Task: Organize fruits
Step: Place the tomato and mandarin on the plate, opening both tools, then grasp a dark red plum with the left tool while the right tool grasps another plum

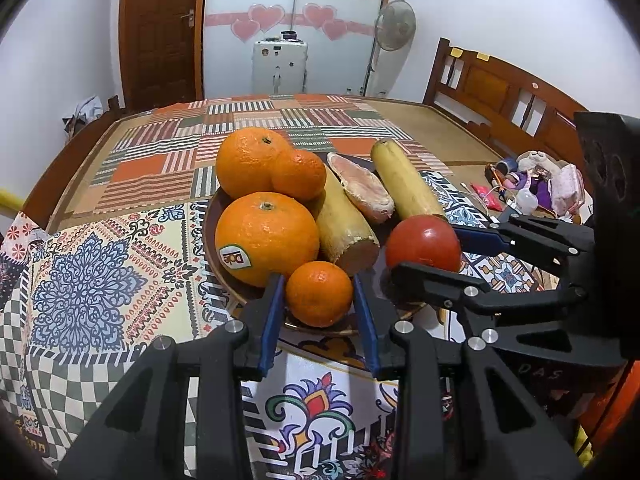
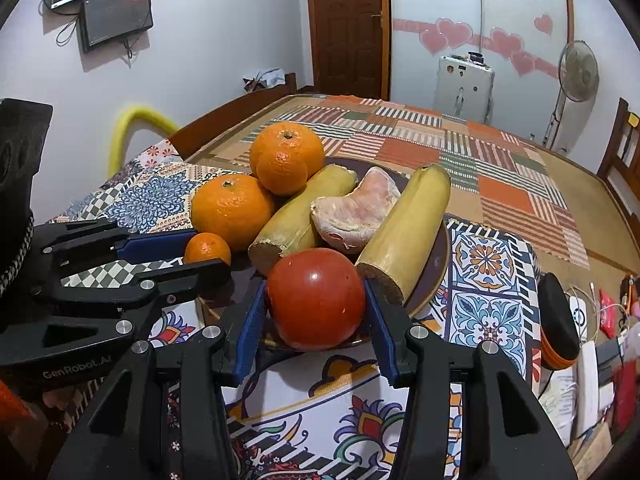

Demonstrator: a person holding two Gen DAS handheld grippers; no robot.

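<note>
Fruit crowds the brown plate (image 1: 224, 280): my left gripper (image 1: 319, 296) pinches a small mandarin (image 1: 319, 294) at the plate's 6 o'clock edge, my right gripper (image 2: 316, 300) pinches the tomato (image 2: 316, 298) at about 4 o'clock. Both sit tight against their neighbours, the mandarin beside the big stickered orange (image 1: 266, 236), the tomato against the cut banana (image 2: 404, 232). A careless lift could nudge the pile rolling, or too hard a squeeze bruise the tomato
</note>
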